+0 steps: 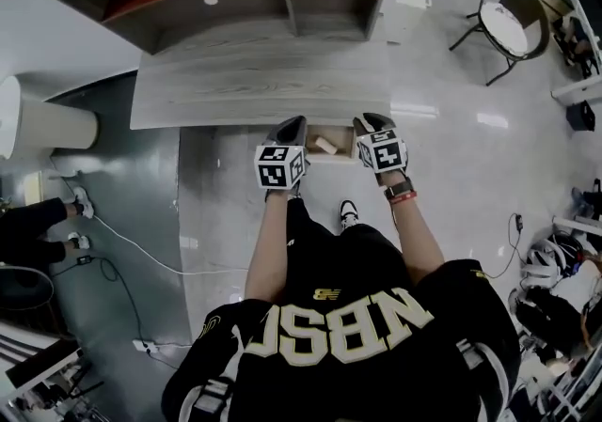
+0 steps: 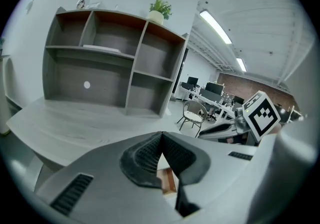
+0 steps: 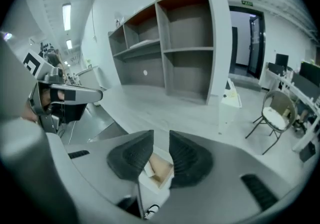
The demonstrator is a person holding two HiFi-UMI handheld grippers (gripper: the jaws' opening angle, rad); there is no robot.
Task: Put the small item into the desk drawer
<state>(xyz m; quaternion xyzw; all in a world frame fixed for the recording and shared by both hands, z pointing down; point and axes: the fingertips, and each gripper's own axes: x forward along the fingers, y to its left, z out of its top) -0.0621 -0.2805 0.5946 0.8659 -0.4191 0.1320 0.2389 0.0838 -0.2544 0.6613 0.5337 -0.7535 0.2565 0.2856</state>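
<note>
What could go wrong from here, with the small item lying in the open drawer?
1. The light wooden drawer juts open under the grey wood-grain desk, by the person's legs; a knee could bump it.
2. The small beige block lies loose inside; a hard shove shut may slide it about.
3. The right tongs stand slightly apart and empty, the left tongs shut; pushing with the gapped pair might catch the drawer's rim.

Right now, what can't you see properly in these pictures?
Drawer: head view, both ends covered by the left gripper and right gripper.
Small item: too small there to identify; in gripper views, mostly behind each gripper's body.
Shelf unit: head view, top cut by picture edge.
</note>
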